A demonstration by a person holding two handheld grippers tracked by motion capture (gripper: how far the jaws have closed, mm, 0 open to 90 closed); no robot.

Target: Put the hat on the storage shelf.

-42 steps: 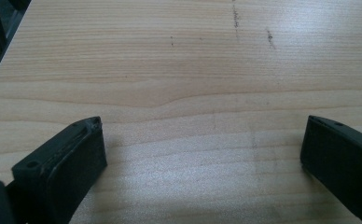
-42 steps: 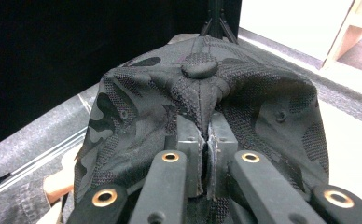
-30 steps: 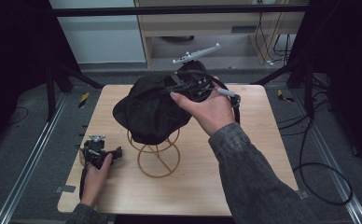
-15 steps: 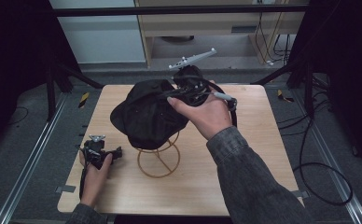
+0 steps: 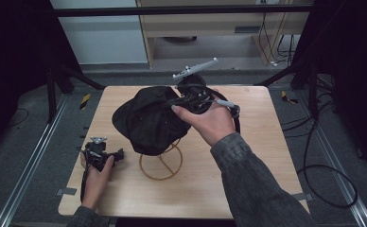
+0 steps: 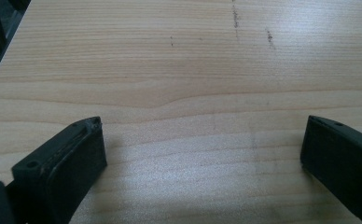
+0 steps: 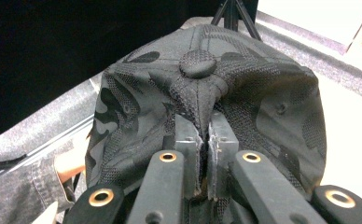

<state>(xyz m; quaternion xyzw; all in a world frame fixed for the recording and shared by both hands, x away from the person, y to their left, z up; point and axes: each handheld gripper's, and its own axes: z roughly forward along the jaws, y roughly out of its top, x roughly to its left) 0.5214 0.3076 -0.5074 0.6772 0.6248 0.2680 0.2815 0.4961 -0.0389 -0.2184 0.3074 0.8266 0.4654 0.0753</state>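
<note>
Lab: railed test table (image 5: 266, 156), cables (image 5: 323, 170)

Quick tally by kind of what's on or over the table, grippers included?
Caps: 1, black cap, pinched by the right gripper.
Wire stands: 1, stand under the cap.
Grippers: 2, left gripper open, resting on the table; right gripper shut on the cap's fabric.
Total: 4
</note>
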